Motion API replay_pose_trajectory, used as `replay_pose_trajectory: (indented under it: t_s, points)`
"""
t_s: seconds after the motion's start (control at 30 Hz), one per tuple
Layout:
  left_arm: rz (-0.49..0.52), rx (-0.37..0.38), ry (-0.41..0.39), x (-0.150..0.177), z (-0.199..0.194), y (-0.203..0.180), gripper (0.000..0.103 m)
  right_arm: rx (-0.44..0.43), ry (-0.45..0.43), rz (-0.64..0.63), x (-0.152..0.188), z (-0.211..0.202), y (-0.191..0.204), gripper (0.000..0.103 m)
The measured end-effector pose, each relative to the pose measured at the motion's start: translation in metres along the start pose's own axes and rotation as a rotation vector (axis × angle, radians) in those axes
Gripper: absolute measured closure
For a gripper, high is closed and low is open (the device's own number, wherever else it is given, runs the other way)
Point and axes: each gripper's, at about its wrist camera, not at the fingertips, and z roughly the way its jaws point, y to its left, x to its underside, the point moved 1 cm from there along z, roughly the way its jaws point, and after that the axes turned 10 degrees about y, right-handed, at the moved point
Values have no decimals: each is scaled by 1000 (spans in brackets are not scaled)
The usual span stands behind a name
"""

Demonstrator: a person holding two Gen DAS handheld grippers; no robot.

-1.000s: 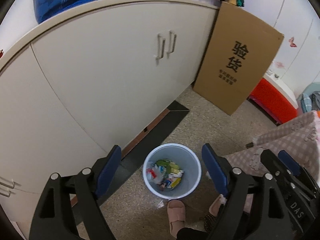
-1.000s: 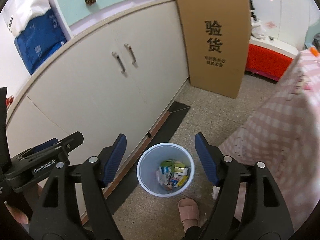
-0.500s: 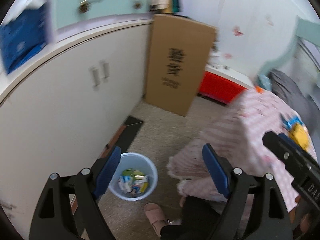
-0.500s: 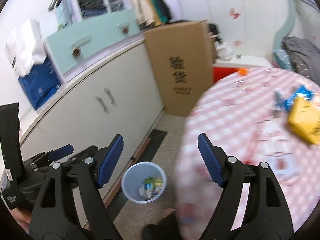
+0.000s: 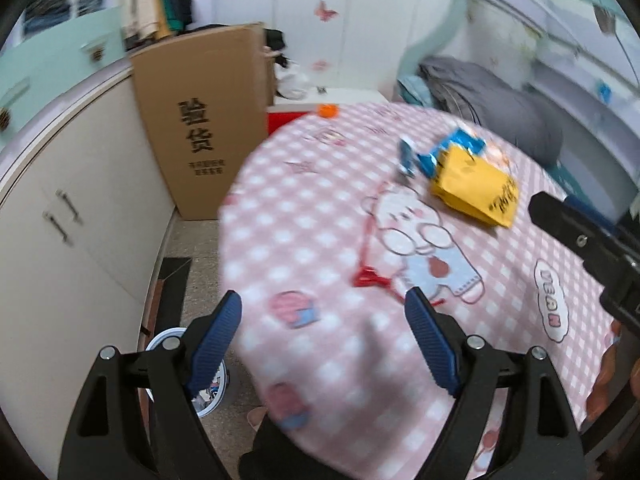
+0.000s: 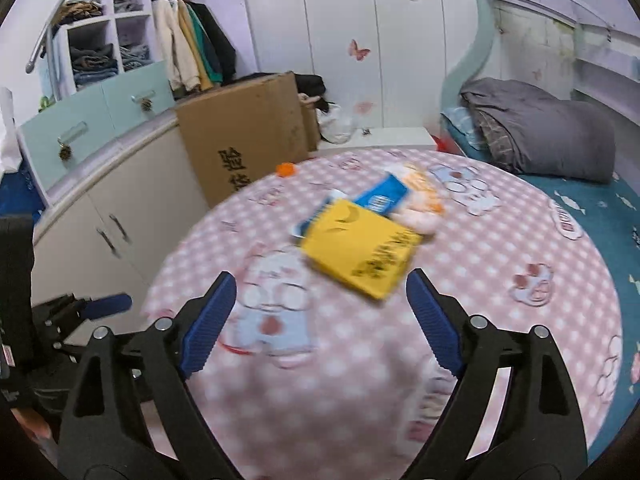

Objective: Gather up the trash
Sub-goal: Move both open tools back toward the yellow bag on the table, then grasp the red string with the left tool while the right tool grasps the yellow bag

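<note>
A yellow packet lies on the round table's pink checked cloth. A blue wrapper and a pale orange wrapper lie just behind it. A small orange thing sits at the far edge. My left gripper is open over the table's near edge, nothing between its fingers. My right gripper hangs just short of the yellow packet, jaws opening and empty. The pale blue bin stands on the floor at lower left, half hidden by my left finger.
A tall cardboard box leans on the white cabinets beyond the table. A bed with a grey quilt lies behind on the right. A slippered foot is beside the bin. A strip of floor runs between cabinets and table.
Both views have swung up and to the right, from the bin on the floor to the table top. The right jaws stand a little wider.
</note>
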Motion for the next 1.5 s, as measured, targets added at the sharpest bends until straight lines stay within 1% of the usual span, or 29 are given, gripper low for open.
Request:
replay_pose_trajectory:
  t_s: [0.13,0.23,0.3,0.37,0.4,0.43,0.5,0.53,0.6,0.7,0.8,0.87,0.9,0.97,1.0,1.03,1.1,1.13,1.2,1.33,1.37,1.4,1.5]
  points:
    - [54,-55,15,-6,18,-21,21,29,30,-13,0,10,-22,16]
    - [78,-65,34,-11,28,-28,21,40,53,-27,-1,21,-27,16]
    - [69,-62,48,-16,34,-28,27,42,62,-57,-2,29,-25,16]
    - [68,-43,78,-18,41,-27,42,57,73,-98,-5,36,-22,15]
    - [71,-41,79,-20,44,-27,43,70,77,-131,-7,41,-16,15]
    - [77,-45,74,-20,45,-28,48,83,77,-152,-9,44,-15,15]
    - [85,-34,65,-23,45,-28,74,110,83,-198,-15,55,-10,15]
    - [91,-35,61,-24,45,-28,93,127,87,-211,-17,60,-9,15]
    - [93,-8,58,-28,47,-27,95,160,93,-230,-22,67,-8,15]
    - [63,6,25,-33,45,-20,98,179,86,-292,-27,77,1,15]
    - [14,12,-9,-38,39,-9,98,210,130,-381,-28,93,11,15]
    - [-10,10,-31,-41,35,-3,98,249,146,-394,-29,101,10,15]
    - [-24,12,-45,-42,31,1,98,253,153,-389,-29,103,8,15]
    - [-37,22,-64,-44,25,5,99,246,147,-357,-29,101,2,29]
    - [-43,24,-76,-44,21,8,99,249,145,-348,-28,100,0,35]
    - [-46,24,-84,-44,18,9,99,244,136,-341,-28,96,-2,38]
    - [-62,35,-102,-45,10,13,99,250,127,-337,-27,90,-2,52]
    - [-67,42,-108,-45,7,14,99,255,119,-333,-27,86,-2,54]
    - [-80,56,-123,-46,-1,17,99,266,114,-335,-27,80,-1,63]
    - [-89,70,-153,-44,-15,21,99,281,76,-321,-27,60,3,66]
    - [-90,74,-159,-43,-19,22,99,281,62,-318,-27,54,5,70]
    - [-93,79,-168,-42,-24,24,99,277,50,-317,-28,47,7,74]
    - [-109,91,-195,-39,-38,32,99,247,22,-318,-29,29,19,77]
